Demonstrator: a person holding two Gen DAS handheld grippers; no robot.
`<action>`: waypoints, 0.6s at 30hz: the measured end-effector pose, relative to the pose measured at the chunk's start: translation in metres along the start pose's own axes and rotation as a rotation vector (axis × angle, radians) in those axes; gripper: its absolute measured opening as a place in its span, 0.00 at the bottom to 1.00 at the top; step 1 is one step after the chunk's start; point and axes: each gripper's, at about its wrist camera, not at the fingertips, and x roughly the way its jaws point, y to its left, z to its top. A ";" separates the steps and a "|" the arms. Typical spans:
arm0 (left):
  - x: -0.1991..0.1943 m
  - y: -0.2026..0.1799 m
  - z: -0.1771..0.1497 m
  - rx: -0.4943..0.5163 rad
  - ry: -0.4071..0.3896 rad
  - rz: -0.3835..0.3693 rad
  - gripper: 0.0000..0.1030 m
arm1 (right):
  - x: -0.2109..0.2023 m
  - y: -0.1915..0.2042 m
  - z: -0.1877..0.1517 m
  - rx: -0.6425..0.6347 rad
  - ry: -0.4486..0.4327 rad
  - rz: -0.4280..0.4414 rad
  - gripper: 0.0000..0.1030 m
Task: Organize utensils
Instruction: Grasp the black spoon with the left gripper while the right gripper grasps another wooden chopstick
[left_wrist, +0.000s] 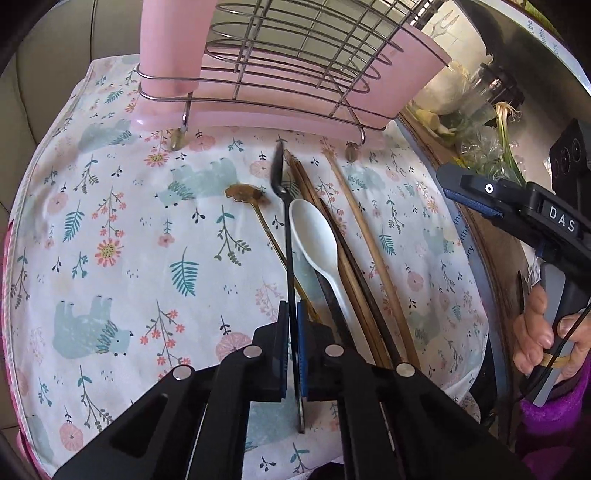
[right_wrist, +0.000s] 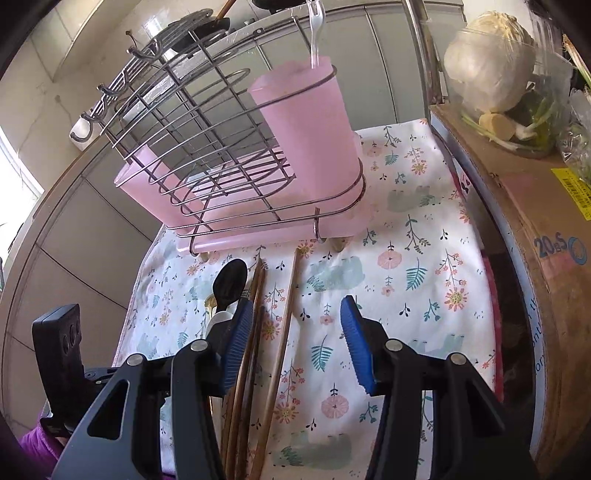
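My left gripper (left_wrist: 293, 334) is clamped on the handle of the black spoon (left_wrist: 286, 221), whose bowl points toward the wire rack (left_wrist: 295, 62). My right gripper (right_wrist: 295, 347) stands half open over the chopsticks (right_wrist: 251, 332), holding nothing. Beside the black spoon lie a white spoon (left_wrist: 314, 232) and a brass spoon (left_wrist: 247, 194), all on the flowered cloth (left_wrist: 129, 221) before the rack.
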 end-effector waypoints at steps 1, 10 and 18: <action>-0.004 0.002 0.000 -0.010 -0.010 0.006 0.03 | 0.001 -0.001 -0.001 0.002 0.004 -0.001 0.49; -0.029 0.032 -0.008 -0.111 -0.068 0.128 0.03 | 0.030 -0.001 -0.007 0.004 0.074 -0.024 0.31; -0.023 0.038 -0.007 -0.089 0.023 0.137 0.08 | 0.066 0.012 0.002 -0.031 0.126 -0.037 0.31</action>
